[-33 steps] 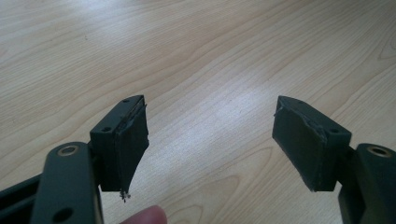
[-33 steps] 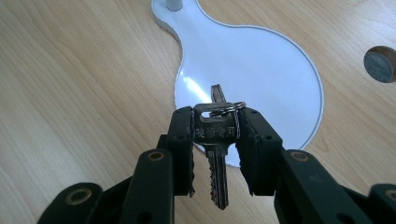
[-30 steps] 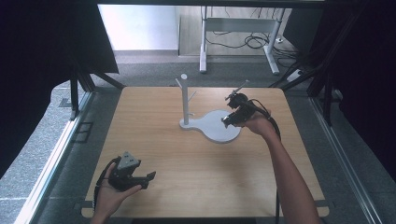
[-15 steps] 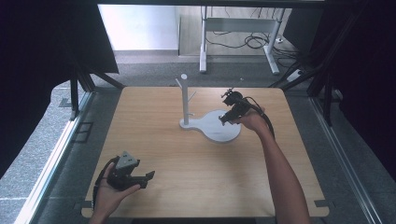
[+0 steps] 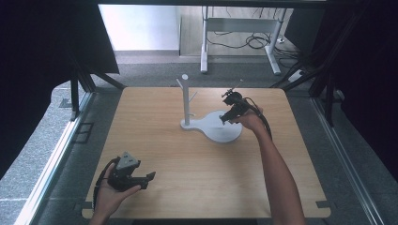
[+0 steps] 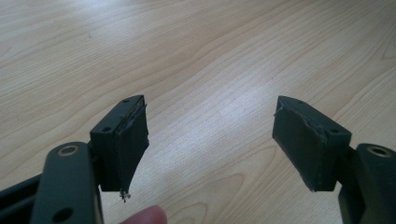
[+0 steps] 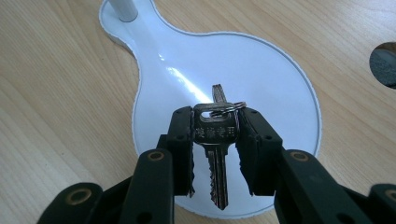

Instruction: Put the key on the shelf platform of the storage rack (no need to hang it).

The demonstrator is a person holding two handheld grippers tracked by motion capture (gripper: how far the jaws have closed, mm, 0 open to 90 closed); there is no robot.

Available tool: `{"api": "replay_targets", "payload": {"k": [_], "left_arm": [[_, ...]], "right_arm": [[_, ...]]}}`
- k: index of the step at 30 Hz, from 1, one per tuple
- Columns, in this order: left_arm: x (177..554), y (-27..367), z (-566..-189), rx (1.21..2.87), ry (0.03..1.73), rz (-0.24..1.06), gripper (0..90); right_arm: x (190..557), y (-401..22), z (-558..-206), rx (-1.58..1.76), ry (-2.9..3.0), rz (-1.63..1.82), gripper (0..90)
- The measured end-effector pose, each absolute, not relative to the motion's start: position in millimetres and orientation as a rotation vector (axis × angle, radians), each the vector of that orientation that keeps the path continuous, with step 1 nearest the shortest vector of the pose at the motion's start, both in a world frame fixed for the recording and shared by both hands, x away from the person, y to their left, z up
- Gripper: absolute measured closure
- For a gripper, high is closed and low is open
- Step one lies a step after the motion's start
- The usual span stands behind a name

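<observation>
My right gripper [image 7: 215,126] is shut on the head of a silver key [image 7: 215,140], with a second key and a split ring [image 7: 223,108] at its far side. It hangs over the round white dish [image 7: 261,70] of a white stand. In the high view this gripper [image 5: 228,116] is over the dish [image 5: 220,136], to the right of the stand's upright post [image 5: 186,96] with its short pegs. My left gripper [image 5: 148,179] rests in a hand near the table's front left. In its own view the left gripper [image 6: 210,140] stands open over bare wood.
The wooden table [image 5: 187,187] has a small round hole [image 7: 385,58] near the dish. Its edges drop to grey floor on all sides. A white desk frame and cables [image 5: 244,40] stand beyond the far edge. Dark curtains hang at both sides.
My right gripper has moved left and down with the keys, from the dish's right edge to over the dish. The left gripper has stayed put.
</observation>
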State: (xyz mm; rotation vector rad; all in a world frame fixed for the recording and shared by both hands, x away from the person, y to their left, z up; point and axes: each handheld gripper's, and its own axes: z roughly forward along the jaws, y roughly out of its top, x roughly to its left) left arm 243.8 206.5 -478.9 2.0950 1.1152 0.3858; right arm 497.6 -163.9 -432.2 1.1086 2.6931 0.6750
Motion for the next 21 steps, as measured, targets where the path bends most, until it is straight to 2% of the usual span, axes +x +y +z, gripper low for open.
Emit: {"api": "replay_targets", "payload": {"k": [21], "left_arm": [[244.1,207.2,-479.7,2.098,1.116,0.384,26.9]], "right_arm": [[507.6,-159.3,-457.5,1.133,2.737,0.575,67.4]]}}
